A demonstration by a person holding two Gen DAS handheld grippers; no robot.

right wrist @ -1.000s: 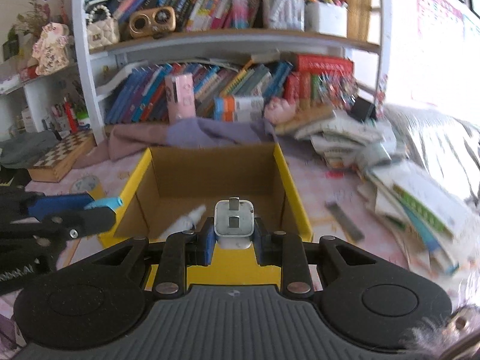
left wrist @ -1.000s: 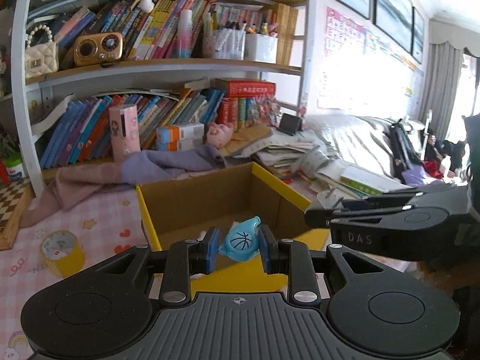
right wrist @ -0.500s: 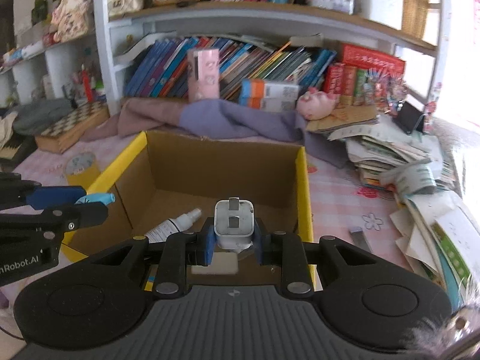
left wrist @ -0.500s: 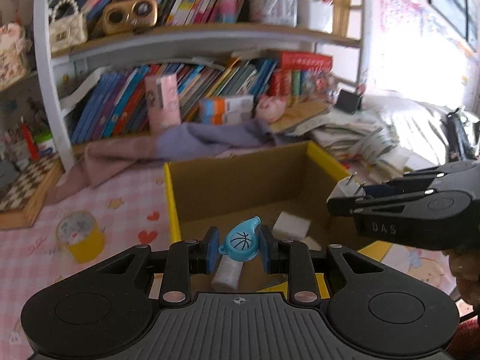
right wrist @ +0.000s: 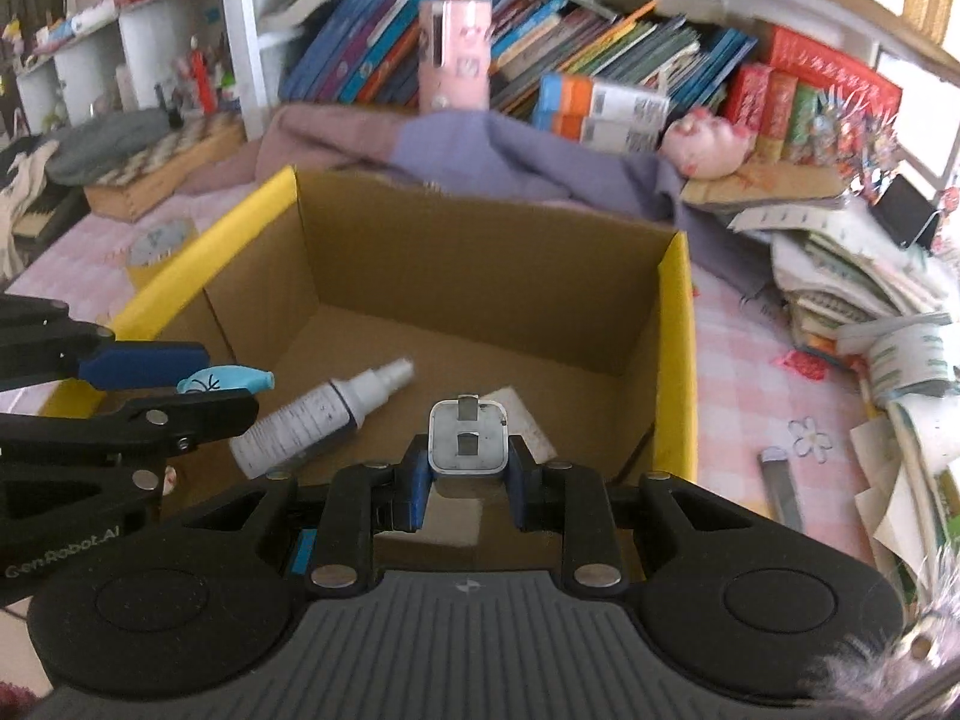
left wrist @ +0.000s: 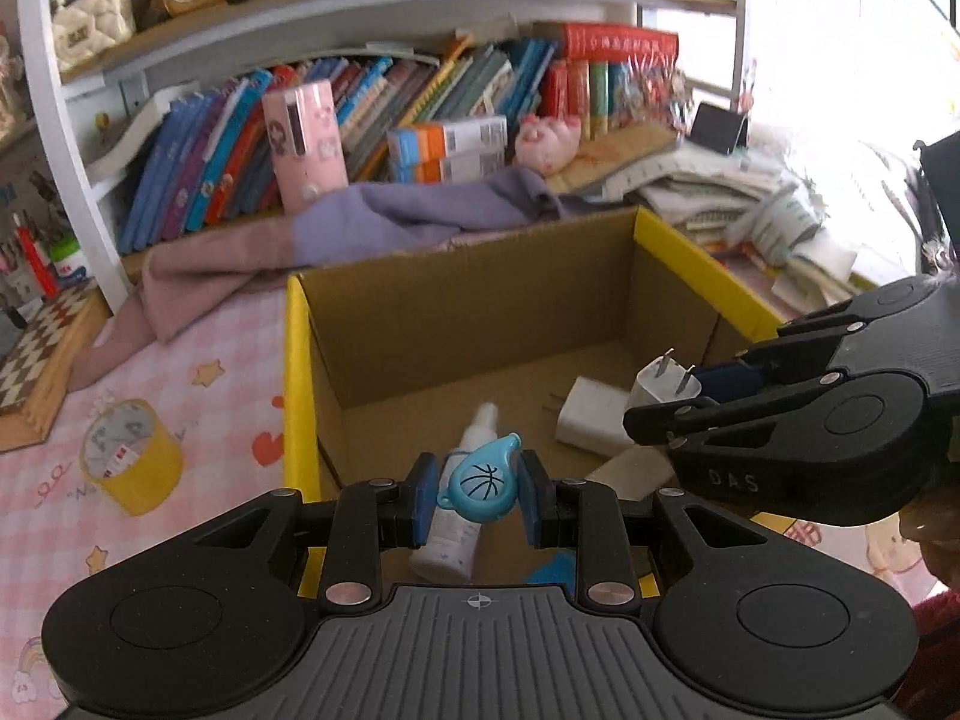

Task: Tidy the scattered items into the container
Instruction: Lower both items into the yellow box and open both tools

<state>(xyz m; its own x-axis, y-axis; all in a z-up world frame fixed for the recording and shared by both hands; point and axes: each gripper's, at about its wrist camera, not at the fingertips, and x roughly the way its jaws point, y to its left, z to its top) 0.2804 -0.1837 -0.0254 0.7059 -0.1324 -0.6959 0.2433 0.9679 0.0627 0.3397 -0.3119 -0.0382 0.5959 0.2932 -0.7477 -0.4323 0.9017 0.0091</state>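
While one whistle [left wrist: 477, 485] is clamped in the left gripper [left wrist: 477, 498] and one plug [right wrist: 468, 437] in the right gripper [right wrist: 467, 483] above the box [right wrist: 675, 360], one bottle [right wrist: 321, 417] and one white adapter [left wrist: 591, 417] lie inside; tape [left wrist: 132, 456] sits left.

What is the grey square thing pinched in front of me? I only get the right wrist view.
Observer: A plug adapter. The left wrist view shows it side-on, with two metal prongs sticking out.
Operator: And the blue thing on my left?
Observer: A blue trinket in the left hand-held gripper. Its face bears a basketball drawing.
Operator: Is there anything in the box I miss?
Observer: A white charger block lies on the floor of the cardboard box, beside the spray bottle. Your adapter largely hides it from you.
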